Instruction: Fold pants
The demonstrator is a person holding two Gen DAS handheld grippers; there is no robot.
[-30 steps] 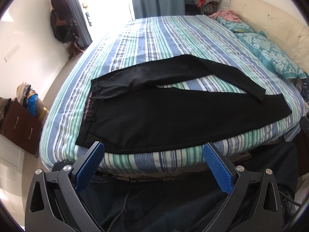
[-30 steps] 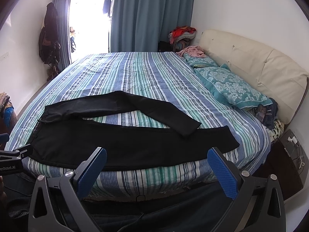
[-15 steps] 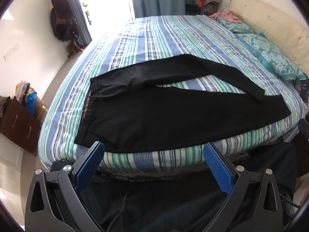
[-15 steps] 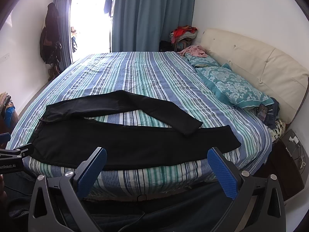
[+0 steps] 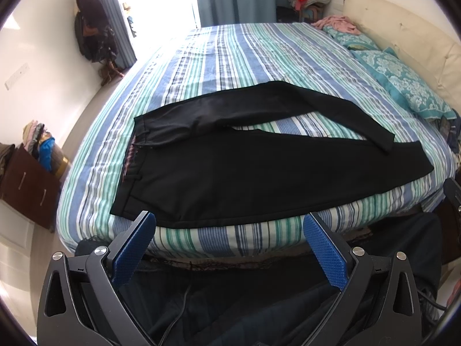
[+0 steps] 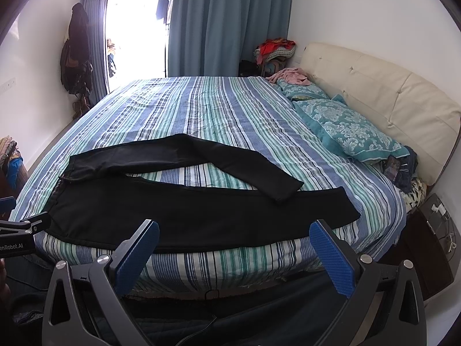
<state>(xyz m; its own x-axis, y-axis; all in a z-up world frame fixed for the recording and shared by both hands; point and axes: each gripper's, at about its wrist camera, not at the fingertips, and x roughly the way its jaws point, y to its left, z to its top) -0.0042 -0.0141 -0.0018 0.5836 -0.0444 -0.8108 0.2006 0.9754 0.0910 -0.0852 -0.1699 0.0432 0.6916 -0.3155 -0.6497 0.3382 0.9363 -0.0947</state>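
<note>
The black pants (image 5: 259, 173) lie spread along the near edge of the striped bed (image 5: 230, 57), waistband toward nine o'clock and cuffs toward three o'clock. That placement makes sense for folding: the garment sits close to the side where the person stands, so both tools can reach it without stretching across the mattress. The near leg runs straight and flat along the bed's edge; the far leg bends away toward twelve o'clock and comes back so its cuff overlaps the near leg's end at about three o'clock. A wedge of striped sheet shows between the two legs — the pants are not yet laid leg on leg, so I judge no fold has been made.

The left gripper (image 5: 229, 248) hangs off the bed at six o'clock of its own view, jaws spread wide and holding nothing, aimed roughly at the seat and waistband end. The right gripper (image 6: 234, 250) is likewise below the mattress edge, jaws wide and empty, facing the middle of the near leg; part of the left tool shows at nine o'clock in the right wrist view. Both being wide and well apart from the cloth reads as a ready stance before a first pinch.

The likely first move is to bring the far leg over onto the near one, which would call for a grip at the waistband corner and another near the far cuff. The fabric looks thin and limp — it may sag or slide between two pinch points.

Pillows (image 6: 351, 132) and the headboard (image 6: 389, 98) sit at two o'clock, clear of the work.
</note>
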